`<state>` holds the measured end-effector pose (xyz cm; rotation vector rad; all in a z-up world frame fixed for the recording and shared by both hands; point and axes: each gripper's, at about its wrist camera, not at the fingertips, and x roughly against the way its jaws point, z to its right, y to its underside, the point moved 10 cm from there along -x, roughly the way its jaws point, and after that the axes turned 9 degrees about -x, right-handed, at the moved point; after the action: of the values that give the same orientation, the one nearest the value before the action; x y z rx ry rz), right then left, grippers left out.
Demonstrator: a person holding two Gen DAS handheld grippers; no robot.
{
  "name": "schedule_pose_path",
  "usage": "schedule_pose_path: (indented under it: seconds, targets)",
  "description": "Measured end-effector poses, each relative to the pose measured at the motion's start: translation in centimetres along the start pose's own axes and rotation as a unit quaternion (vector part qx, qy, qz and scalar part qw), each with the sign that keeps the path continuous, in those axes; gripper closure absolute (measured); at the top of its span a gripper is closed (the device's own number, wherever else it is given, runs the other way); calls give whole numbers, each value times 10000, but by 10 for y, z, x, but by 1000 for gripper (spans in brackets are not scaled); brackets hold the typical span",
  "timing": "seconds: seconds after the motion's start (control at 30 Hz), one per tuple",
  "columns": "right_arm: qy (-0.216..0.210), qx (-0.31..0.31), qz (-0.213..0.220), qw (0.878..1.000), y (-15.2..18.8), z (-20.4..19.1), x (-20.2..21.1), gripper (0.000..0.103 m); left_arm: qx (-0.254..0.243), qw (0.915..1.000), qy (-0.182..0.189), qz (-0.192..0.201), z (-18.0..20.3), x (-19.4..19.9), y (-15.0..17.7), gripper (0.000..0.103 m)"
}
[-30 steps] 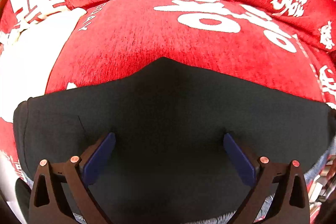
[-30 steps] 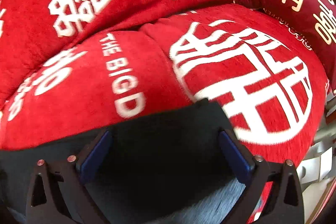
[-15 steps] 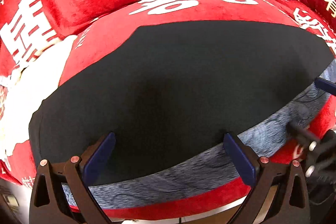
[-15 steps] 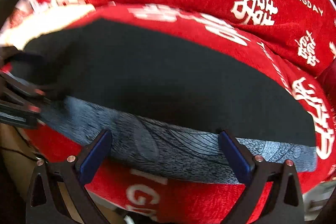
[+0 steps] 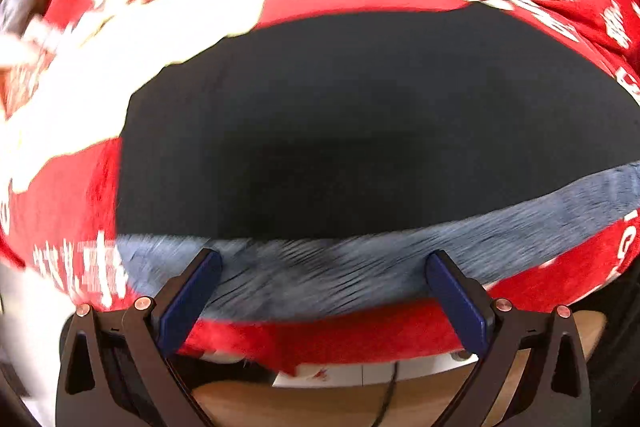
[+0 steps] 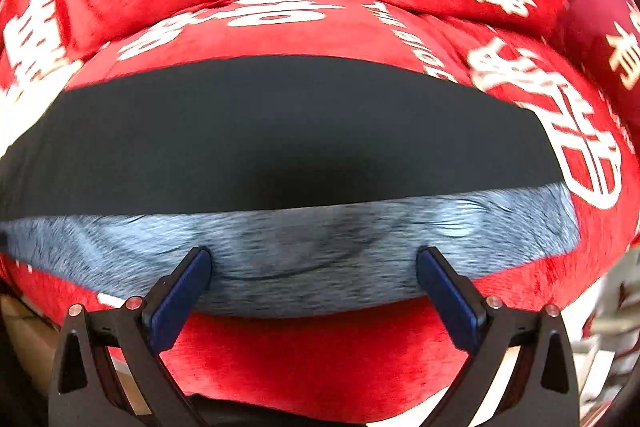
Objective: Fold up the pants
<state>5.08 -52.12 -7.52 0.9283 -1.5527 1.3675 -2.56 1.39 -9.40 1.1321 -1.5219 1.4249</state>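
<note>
While both grippers hang back over the near edge of the red cushion (image 6: 328,355), the pants (image 6: 280,131) lie flat on top of it, a dark band with a grey fleecy strip (image 6: 304,251) along the side nearest the tools. Their long axis runs from 9 to 3 o'clock across both views, square to the way the fingers point.

From the right gripper (image 6: 314,283) the pants sit toward 12 o'clock, the grey strip just beyond its fingertips; its jaws are spread wide and hold nothing. The right-hand end of the pants shows at about 3 o'clock in this view, so this tool looks nearer that end.

From the left gripper (image 5: 324,287) the pants (image 5: 360,131) likewise lie toward 12 o'clock, with the grey strip (image 5: 360,267) between and just past the blue pads (image 5: 192,297). Its jaws are also released and empty. The left-hand end of the pants falls near 9 o'clock here, so this tool is the closer one for that end. Motion blur smears this view, so whether the pads brush the strip or clear it cannot be told.

Any next fold likely turns on reaching forward, toward 12, to the near long edge.
</note>
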Motion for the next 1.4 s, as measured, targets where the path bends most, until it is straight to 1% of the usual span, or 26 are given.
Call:
schedule_pose_path:
  seconds: [0.03, 0.1, 0.2, 0.3, 0.37, 0.43, 0.53, 0.57, 0.6, 0.63, 0.67, 0.7, 0.73, 0.77, 0.83, 0.87, 0.9, 0.93, 0.97, 1.03, 1.1, 1.13, 1.23, 1.27, 1.3, 1.4]
  targets:
    - [0, -93, 4, 10000, -2, 5, -1, 0, 148, 9999, 17, -36, -9, -3, 6, 0]
    - [68, -202, 11, 9998, -5, 15, -2, 0, 504, 9985, 177, -108, -26, -8, 15, 0]
    - [71, -347, -22, 9994, -8, 25, -4, 0, 988, 9938, 444, -233, -45, -13, 23, 0]
    - [187, -616, -109, 9979, -7, 39, -2, 0, 1310, 9894, 452, -425, -58, -8, 31, 0]
    - [314, -852, -128, 9958, -5, 48, 3, 0, 1393, 9884, 564, -225, -64, 5, 26, 0]
    - [328, -948, -19, 9950, -7, 51, 10, 0, 1292, 9898, 599, 21, -64, 19, 6, 0]
    - [359, -1054, 96, 9937, -10, 53, 14, 0, 1170, 9913, 547, 261, -59, 24, -41, 0]
    - [358, -1126, 90, 9930, -10, 55, 13, 0, 1099, 9923, 465, 317, -56, 21, -57, 0]
    - [346, -1218, 76, 9919, -10, 57, 12, 0, 1045, 9937, 267, 293, -54, 12, -77, 0]
    - [322, -1308, 60, 9909, -9, 60, 12, 0, 1060, 9940, 171, 225, -54, 4, -82, 0]
    - [301, -1393, 45, 9898, -7, 63, 13, 0, 1093, 9938, 156, 99, -49, -6, -92, 0]
    - [296, -1466, 46, 9887, -5, 68, 14, 0, 1133, 9933, 233, -37, -41, -17, -102, 0]
    - [305, -1522, 54, 9879, -3, 72, 15, 0, 1132, 9933, 180, -112, -36, -23, -109, 0]
    - [313, -1593, 66, 9867, 0, 76, 17, 0, 1032, 9945, 61, -142, -26, -28, -121, 0]
    - [285, -1807, 71, 9831, 8, 87, 21, 0, 829, 9962, 193, -168, 5, -31, -136, 0]
    - [266, -1887, 73, 9816, 10, 90, 22, 0, 750, 9970, -4, -170, 12, -30, -144, 0]
    - [243, -1977, 77, 9799, 12, 93, 23, 0, 589, 9981, 102, -118, 29, -30, -154, 0]
    - [222, -2058, 82, 9783, 15, 96, 24, 0, 459, 9984, 303, -147, 46, -32, -162, 0]
    - [205, -2114, 95, 9771, 16, 98, 24, 0, 371, 9985, 357, -191, 61, -35, -166, 0]
    - [181, -2160, 136, 9761, 17, 101, 25, 0, 158, 9997, 21, -203, 78, -41, -175, 0]
    - [189, -2176, 145, 9758, 17, 105, 25, 0, 33, 9991, -302, -279, 85, -49, -182, 0]
    - [171, -2223, 156, 9747, 18, 109, 25, 0, 92, 9990, -323, -299, 84, -51, -185, 0]
    - [75, -2448, 240, 9692, 22, 123, 28, 0, 245, 9978, -293, -543, 83, -54, -189, 0]
    - [37, -2531, 238, 9671, 25, 128, 28, 0, 281, 9976, -332, -535, 85, -49, -188, 0]
    - [-46, -2610, 233, 9650, 29, 132, 27, 0, 306, 9980, -291, -463, 89, -44, -190, 0]
    - [-407, -2688, 313, 9618, 35, 130, 23, 0, 201, 9982, 424, -366, 137, -23, -181, 0]
